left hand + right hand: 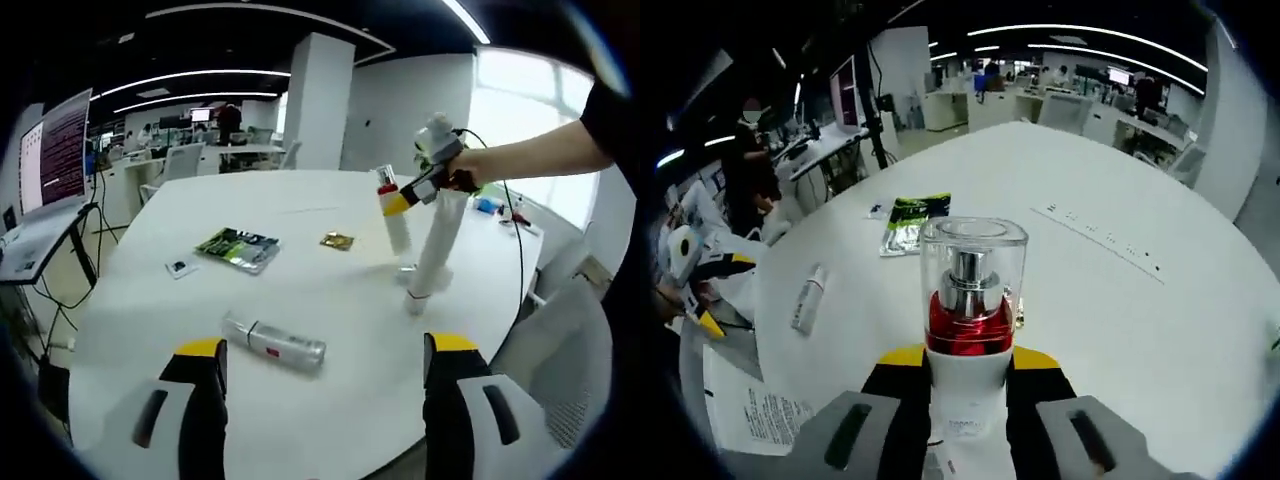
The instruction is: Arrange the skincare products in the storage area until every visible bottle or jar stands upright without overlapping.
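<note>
bottle [971,330] clamped upright, bottle lying [274,342]

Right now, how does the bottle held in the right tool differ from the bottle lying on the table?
The held bottle is upright in the right tool; the silver bottle lies on its side on the table, untouched. The held bottle has a clear cap over a red collar; the silver bottle looks slimmer, with a red label. Both are small skincare bottles.

Green-black foil packet [238,248] flat on round white table [330,215]; small gold sachet [337,240] near; open laptop [45,170] on side desk.
</note>
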